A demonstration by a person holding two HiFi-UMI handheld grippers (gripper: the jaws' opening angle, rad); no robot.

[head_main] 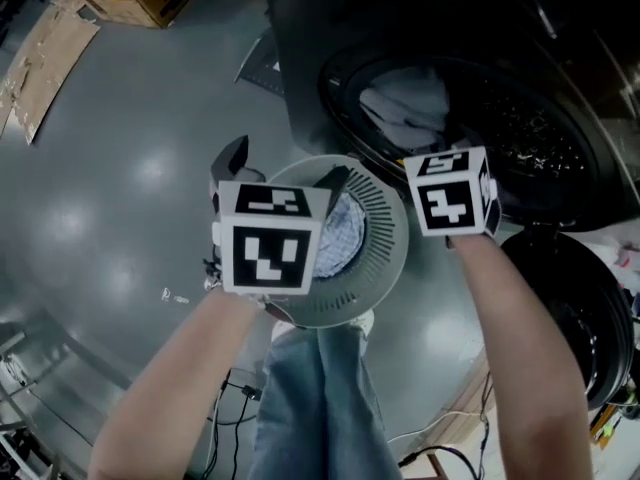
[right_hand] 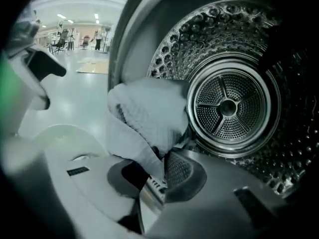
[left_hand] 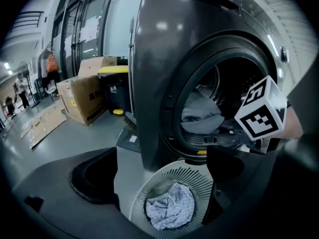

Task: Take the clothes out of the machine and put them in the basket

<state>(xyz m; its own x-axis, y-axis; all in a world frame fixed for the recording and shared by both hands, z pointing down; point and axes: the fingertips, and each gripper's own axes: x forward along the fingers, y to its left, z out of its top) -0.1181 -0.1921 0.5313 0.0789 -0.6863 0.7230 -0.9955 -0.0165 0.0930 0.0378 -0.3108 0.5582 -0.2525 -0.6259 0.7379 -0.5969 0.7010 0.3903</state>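
Clothes [head_main: 405,108] sit in the machine's [head_main: 300,58] mouth, beyond the basket [head_main: 390,253]. Left gripper view: left hand-held gripper [left_hand: 159,183] gapes, empty, above the basket. Right gripper view: right hand-held gripper [right_hand: 149,188], closed on nothing, faces them directly and is nearer.

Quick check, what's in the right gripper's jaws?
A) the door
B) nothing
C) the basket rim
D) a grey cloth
D: in its own view the right gripper has its jaws closed on the lower end of the grey cloth.
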